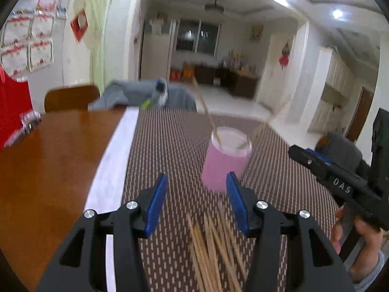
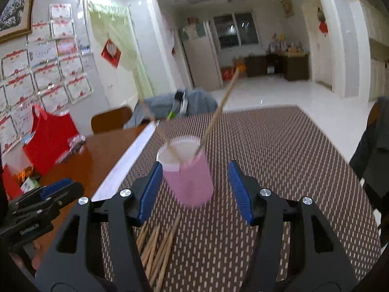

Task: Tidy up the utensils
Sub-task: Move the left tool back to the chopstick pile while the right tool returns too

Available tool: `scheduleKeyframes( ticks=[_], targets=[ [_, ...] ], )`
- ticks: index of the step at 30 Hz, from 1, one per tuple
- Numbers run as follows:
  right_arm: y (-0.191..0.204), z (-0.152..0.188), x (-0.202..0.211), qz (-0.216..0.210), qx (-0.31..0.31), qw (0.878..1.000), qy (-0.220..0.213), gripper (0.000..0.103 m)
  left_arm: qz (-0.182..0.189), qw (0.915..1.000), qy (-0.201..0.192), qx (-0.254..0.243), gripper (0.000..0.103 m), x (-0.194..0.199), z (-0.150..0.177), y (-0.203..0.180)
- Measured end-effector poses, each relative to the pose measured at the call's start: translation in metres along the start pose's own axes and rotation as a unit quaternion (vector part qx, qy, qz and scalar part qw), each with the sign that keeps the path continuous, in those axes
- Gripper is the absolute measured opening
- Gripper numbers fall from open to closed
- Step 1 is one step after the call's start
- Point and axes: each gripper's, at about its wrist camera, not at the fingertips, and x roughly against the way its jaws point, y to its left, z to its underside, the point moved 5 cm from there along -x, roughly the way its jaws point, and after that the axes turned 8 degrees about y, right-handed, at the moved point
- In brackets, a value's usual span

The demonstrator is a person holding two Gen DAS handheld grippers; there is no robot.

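Observation:
A pink cup (image 1: 225, 161) stands on a brown patterned mat (image 1: 170, 150) with two wooden sticks leaning out of it. A pile of several wooden sticks (image 1: 214, 250) lies on the mat just in front of my left gripper (image 1: 197, 203), which is open and empty above them. In the right wrist view the cup (image 2: 189, 177) sits between the tips of my open right gripper (image 2: 194, 191), nearer the left finger, with a stick (image 2: 220, 112) leaning up right. The stick pile (image 2: 155, 248) lies low left. The right gripper (image 1: 340, 185) shows at the right of the left view.
The mat covers a wooden table (image 1: 48, 165). A red bag (image 2: 48, 136) stands at the table's left. A chair draped with grey cloth (image 2: 175, 108) stands at the far edge. The left gripper (image 2: 36, 204) shows at the left.

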Motion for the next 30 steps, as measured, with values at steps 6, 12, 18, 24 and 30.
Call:
scheduleKeyframes(
  ticks=[6,12,18,24,30],
  targets=[
    [0.007,0.05,-0.009,-0.009,0.02,0.997,0.079,0.057,-0.024,0.9965,0.077,-0.022,0.051,-0.014,0.054,0.001],
    [0.016,0.087,-0.008,-0.019,0.032,0.992,0.125,0.057,-0.057,0.9885,0.135,-0.036,0.051,-0.027,0.097,0.01],
    [0.022,0.104,-0.008,-0.025,0.039,0.989,0.143,0.057,-0.064,0.9834,0.164,-0.043,0.051,-0.034,0.122,0.011],
    [0.023,0.114,-0.011,-0.02,0.041,0.987,0.151,0.057,-0.062,0.9814,0.174,-0.051,0.051,-0.041,0.13,0.003],
    [0.019,0.118,-0.016,-0.017,0.038,0.986,0.16,0.057,-0.069,0.9779,0.187,-0.062,0.051,-0.051,0.134,-0.005]
  ],
)
